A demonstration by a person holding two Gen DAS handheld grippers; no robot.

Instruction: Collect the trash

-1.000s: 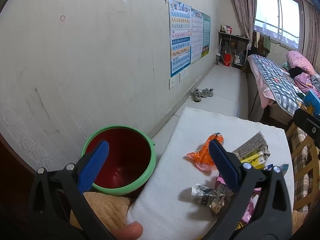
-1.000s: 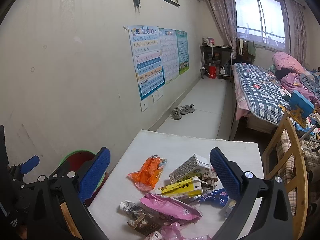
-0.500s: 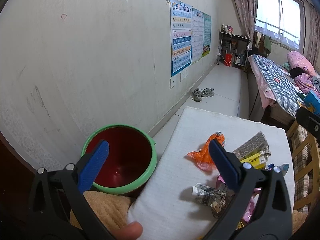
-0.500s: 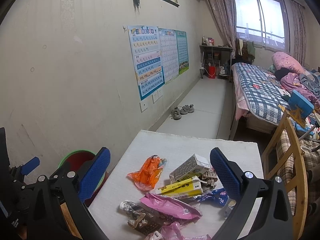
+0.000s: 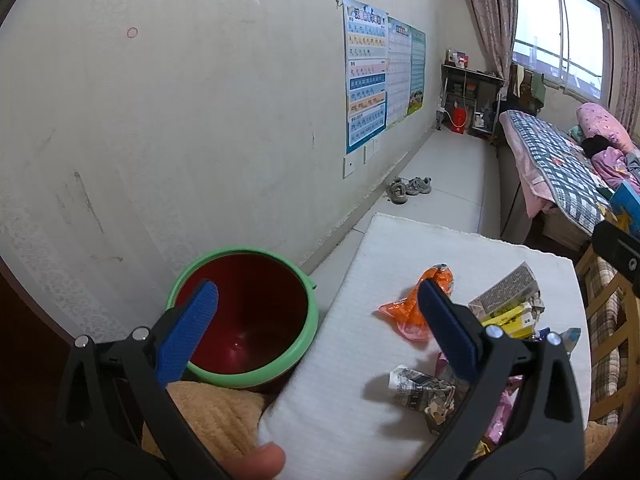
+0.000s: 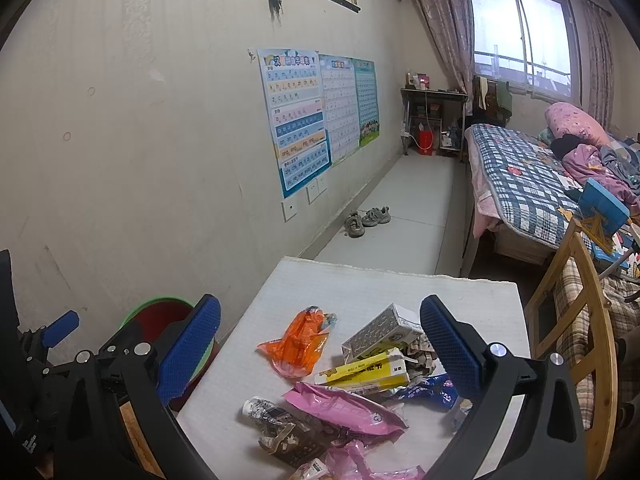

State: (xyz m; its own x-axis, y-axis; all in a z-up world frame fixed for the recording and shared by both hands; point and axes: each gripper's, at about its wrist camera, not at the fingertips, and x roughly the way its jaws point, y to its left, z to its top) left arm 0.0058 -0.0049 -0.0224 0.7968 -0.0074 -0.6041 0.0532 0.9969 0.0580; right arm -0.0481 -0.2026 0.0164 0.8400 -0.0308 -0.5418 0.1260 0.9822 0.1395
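Bin point(image 5: 308, 322): green rim, dark red inside, at my 9 o'clock.
Gripper pads point(image 6: 188, 352): blue, dimpled, on black frames.
Wrappers: orange pouch point(image 6: 298, 342) at 12; pink bag point(image 6: 344, 408) at 6.
Carton point(image 6: 364, 372): yellow.
Table cover point(image 6: 360, 284): white.
Bedspread point(image 6: 516, 184): blue-white plaid, at 2.

Little can be read. The tall blue-and-white wall chart point(image 6: 296, 120) carries rows of small Latin letters — "b p m f" seems to head the top row — under a heading in Chinese characters, too blurred to make out. At six o'clock, print on the yellow-and-white carton point(image 6: 364, 372) is illegible.
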